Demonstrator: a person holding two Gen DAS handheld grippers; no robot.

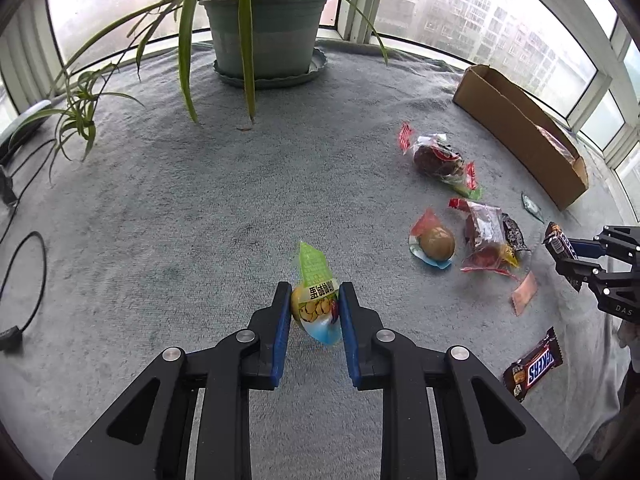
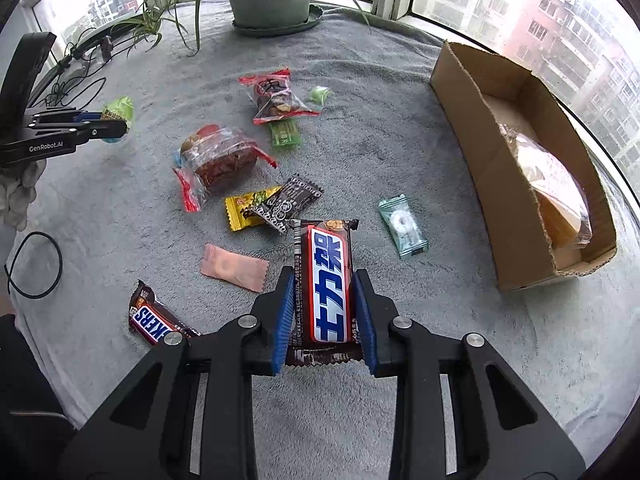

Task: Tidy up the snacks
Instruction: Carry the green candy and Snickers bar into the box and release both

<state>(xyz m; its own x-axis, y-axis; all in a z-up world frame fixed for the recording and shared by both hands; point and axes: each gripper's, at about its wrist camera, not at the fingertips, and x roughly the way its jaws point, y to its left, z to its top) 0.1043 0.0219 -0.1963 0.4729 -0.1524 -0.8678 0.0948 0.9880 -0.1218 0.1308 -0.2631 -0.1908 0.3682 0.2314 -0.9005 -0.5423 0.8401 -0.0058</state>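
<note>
Right wrist view: our right gripper (image 2: 323, 312) has its jaws closed on the sides of a Snickers bar (image 2: 326, 280), long axis running up the frame along the fingers. The box (image 2: 472, 128) lies to the upper right, open top, one bag inside; our right hand is nearer it. Left wrist view: left gripper (image 1: 315, 308) has its jaws clamped on an egg packet (image 1: 314, 296), with the box far upper right. Other snacks lie on the grey cloth (image 2: 360, 60).

chocolate bar (image 2: 326, 286) between the right claw's pads: brown, blue-on-white lettering
box (image 2: 484, 168) right of it: plain brown
blanket (image 2: 360, 152) beneath: grey
</note>
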